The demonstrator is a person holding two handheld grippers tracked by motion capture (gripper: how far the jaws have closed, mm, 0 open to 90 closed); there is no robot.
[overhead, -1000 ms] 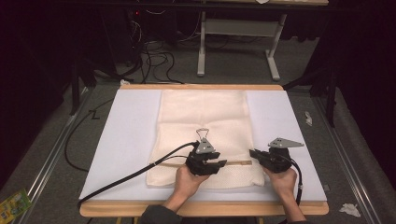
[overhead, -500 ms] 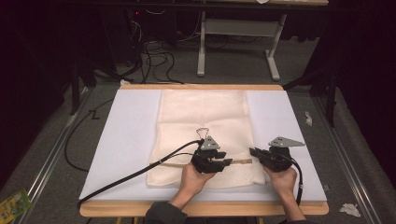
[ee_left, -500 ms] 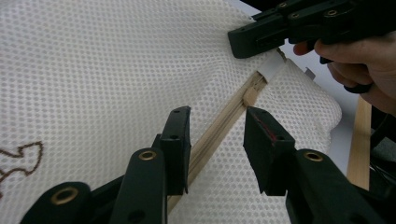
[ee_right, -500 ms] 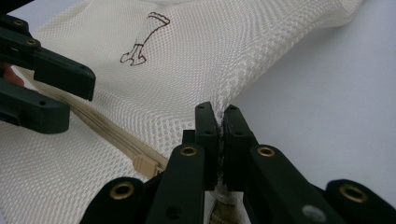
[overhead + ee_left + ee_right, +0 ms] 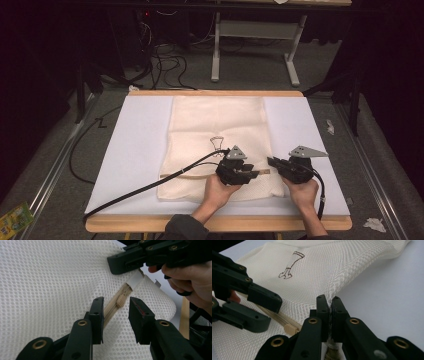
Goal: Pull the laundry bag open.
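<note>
A cream mesh bag (image 5: pixel 220 130) lies flat on the white mat (image 5: pixel 135 150), its tan zipper (image 5: pixel 112 308) running along the near side. My left gripper (image 5: pixel 116 302) hovers low over the zipper with the tan zipper pull (image 5: pixel 120 299) between its jaws. The jaws have just been closing, and a gap still shows on both sides of the pull. My right gripper (image 5: pixel 329 302) is shut on the bag's mesh edge by the zipper's end, where a white tab (image 5: pixel 135 281) sticks out. In the high view the left gripper (image 5: pixel 252 173) and right gripper (image 5: pixel 272 161) sit almost tip to tip.
A small dark line drawing (image 5: pixel 217 143) marks the bag's middle. The left gripper's black cable (image 5: pixel 150 187) trails across the mat to the near left. The wooden table edge (image 5: pixel 150 223) runs along the front. A grey table frame (image 5: pixel 255 35) and cables stand beyond.
The left gripper has slid right along the zipper toward the right gripper, and its jaws have narrowed. The right gripper has kept still with its grip on the bag.
</note>
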